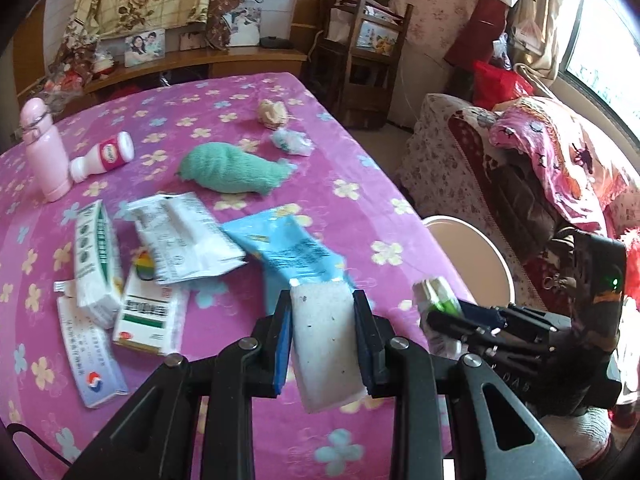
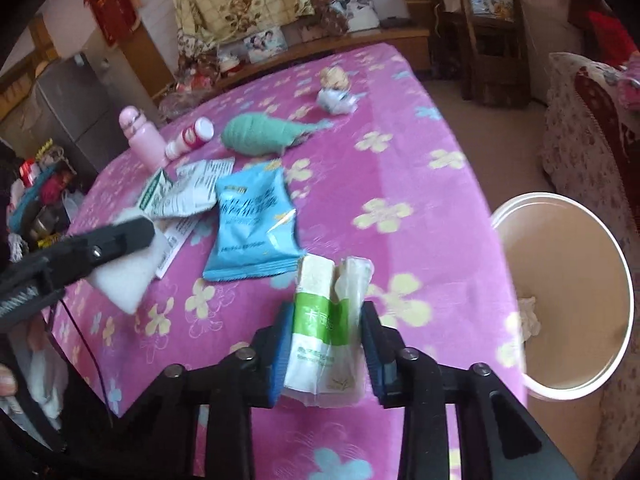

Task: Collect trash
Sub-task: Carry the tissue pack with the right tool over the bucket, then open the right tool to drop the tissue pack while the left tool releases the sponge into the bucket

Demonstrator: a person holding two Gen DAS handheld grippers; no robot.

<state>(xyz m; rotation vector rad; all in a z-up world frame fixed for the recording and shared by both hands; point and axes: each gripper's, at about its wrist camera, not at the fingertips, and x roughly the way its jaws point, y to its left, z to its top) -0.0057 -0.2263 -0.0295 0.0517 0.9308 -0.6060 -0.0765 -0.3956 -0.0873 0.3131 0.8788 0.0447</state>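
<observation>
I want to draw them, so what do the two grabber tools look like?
Both the left gripper and right gripper are black, with jointed arms, silver round pins and blue pads on the fingers. A small green light glows on the right one's body.

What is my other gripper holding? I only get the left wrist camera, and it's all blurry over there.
Observer: In the right wrist view, the right gripper is shut on a green-and-white tissue pack, with a pad pressing on each side.
Operator: Is there anything in the bin already? I just see a bit of its rim.
Observer: Yes. A crumpled white paper lies inside the white bin, against its near wall.
</observation>
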